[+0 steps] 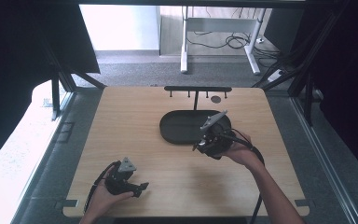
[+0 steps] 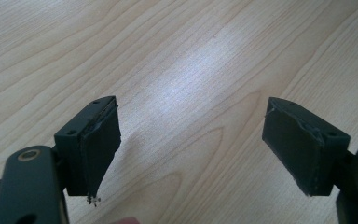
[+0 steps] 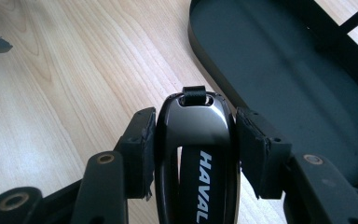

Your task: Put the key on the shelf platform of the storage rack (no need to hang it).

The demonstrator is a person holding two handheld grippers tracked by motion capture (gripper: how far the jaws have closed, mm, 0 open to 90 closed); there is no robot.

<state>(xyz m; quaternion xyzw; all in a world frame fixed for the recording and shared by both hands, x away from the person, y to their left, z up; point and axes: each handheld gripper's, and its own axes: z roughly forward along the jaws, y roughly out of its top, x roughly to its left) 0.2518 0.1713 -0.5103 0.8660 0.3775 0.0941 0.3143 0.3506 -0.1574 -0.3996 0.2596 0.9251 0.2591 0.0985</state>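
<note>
Left jaws apart, right clamped

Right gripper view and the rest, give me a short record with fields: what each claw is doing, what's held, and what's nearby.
right claw: shut on the car key fob, black, lettered HAVAL, loop end forward
left claw: open, nothing between its jaws, over bare wood
tray: black oval, nothing in it, just beyond the fob
rack: black bar with hooks, behind the tray
table: light wood
</note>
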